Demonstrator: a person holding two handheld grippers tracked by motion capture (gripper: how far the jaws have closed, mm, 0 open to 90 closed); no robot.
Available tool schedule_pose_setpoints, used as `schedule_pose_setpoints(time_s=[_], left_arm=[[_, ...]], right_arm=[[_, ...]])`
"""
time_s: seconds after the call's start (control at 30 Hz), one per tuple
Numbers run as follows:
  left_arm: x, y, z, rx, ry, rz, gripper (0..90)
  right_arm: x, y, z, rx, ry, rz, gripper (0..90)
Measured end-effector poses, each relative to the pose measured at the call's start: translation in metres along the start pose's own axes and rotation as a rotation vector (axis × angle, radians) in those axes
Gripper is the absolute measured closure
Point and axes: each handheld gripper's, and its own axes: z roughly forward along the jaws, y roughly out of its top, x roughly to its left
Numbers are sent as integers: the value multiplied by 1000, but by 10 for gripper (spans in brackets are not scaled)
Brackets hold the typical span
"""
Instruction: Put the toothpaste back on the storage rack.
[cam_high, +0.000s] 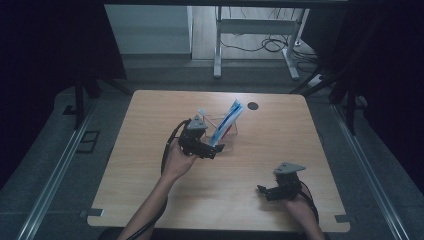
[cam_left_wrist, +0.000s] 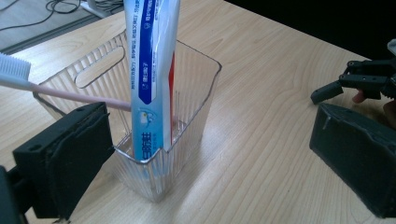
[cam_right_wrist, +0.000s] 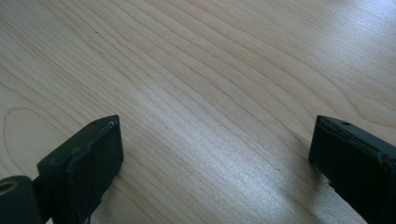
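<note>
High view: my left claw (cam_high: 212, 145) sat near the middle of the wooden table (cam_high: 150, 165), right up against the near side of a clear plastic holder (cam_high: 226, 131). The left hand (cam_high: 177, 159) gripped it from below. My right claw (cam_high: 266, 190) lay well apart, toward the near right corner of the table, with nothing around it.

Left gripper view: jaws spread wide, one on either side of the holder, neither one touching it. The left-hand jaw stood just beside the holder's wall; the right-hand jaw stood farther off over bare wood. The holder (cam_left_wrist: 187, 116) was upright, ribbed, with a slot handle cut in its wall. Inside it stood a blue and white toothpaste tube (cam_left_wrist: 149, 79), leaning a little and rising well above the rim. A toothbrush (cam_left_wrist: 28, 79) with a pink handle and pale bristled head also rested in the holder, tilted out over the rim toward the left of that view. The right claw (cam_left_wrist: 359, 84) showed far off at the right edge.

Right gripper view: jaws (cam_right_wrist: 215, 158) spread wide over bare table (cam_right_wrist: 210, 70), holding nothing between them.
</note>
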Motion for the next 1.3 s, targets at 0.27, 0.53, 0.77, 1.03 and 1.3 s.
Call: schedule_pose_setpoints(time_s=[0.27,0.53,0.77,1.03,1.3], left_arm=[[-3,-9,-6,15,22,13,0],[-4,-19,-13,32,42,6,0],[-5,-25,-23,35,58,2,0],[-5,-34,-34,36,69,-4,0],[-4,-45,-43,45,83,-16,0]], right_arm=[[0,0,0,-1,0,-1,29],[0,0,0,-1,-1,-1,29],[0,0,0,-1,0,1,29],[0,0,0,-1,0,1,29],[0,0,0,0,1,6,29]])
